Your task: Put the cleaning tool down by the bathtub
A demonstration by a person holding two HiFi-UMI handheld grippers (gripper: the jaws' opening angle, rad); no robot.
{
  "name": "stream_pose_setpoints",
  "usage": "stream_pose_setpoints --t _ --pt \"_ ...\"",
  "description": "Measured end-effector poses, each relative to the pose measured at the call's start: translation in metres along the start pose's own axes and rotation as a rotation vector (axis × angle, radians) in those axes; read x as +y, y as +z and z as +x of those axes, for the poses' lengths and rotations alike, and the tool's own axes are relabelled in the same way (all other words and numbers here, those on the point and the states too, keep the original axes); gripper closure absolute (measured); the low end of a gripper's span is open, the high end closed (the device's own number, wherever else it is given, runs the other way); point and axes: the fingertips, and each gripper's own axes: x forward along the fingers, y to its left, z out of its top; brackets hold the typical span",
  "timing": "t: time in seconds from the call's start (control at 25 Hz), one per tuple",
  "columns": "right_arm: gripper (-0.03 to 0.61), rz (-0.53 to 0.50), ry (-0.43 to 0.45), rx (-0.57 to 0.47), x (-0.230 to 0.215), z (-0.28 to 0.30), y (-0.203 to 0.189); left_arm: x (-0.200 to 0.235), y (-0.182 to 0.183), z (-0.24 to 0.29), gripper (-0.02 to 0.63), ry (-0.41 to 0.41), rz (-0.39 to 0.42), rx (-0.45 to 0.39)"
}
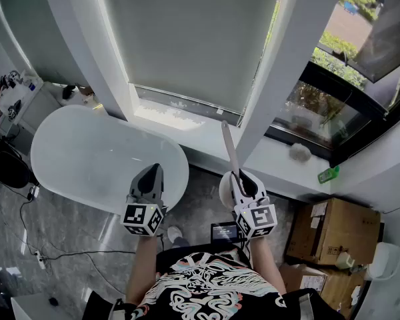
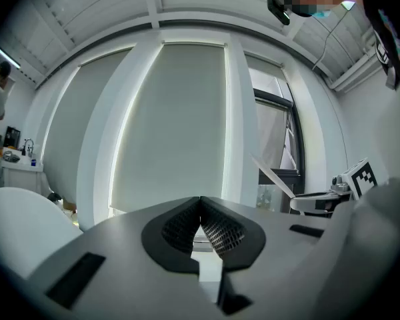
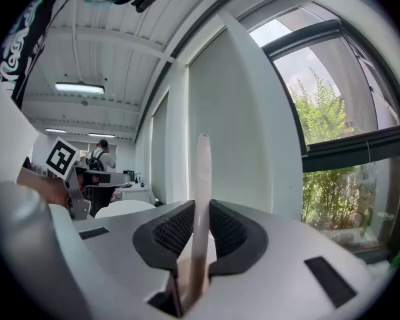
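Steep downward look at a white oval bathtub below a shaded window. Right claw clamped on a slim, pale cleaning tool: lower end between the pads, upper end pointing toward the window sill, held in the air just right of the tub. Left claw closed tip to tip, empty, over the tub's near rim. Cardboard boxes at far right.
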Motion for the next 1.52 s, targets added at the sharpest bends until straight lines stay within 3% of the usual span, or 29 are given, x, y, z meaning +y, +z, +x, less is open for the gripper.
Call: stream_pose_setpoints --t 0.2,0.72,1.2,1.52 --pt "0.494 0.026 -0.013 -0.007 -0.026 -0.053 -0.005 -0.060 -0.002 -0.030 0.597 0.010 0.040 -0.010" --pt "0.494 0.090 0.054 -0.065 -0.018 -0.094 -0.003 -0.099 -0.003 -0.070 0.597 0.063 0.080 -0.019" --pt "0.494 0.108 0.036 -0.067 -0.037 -0.099 -0.004 -0.108 -0.005 -0.043 0.597 0.033 0.084 -0.010" --pt "0.494 0.108 0.021 -0.058 -0.050 -0.062 -0.006 -0.081 -0.020 -0.004 0.597 0.020 0.053 0.026"
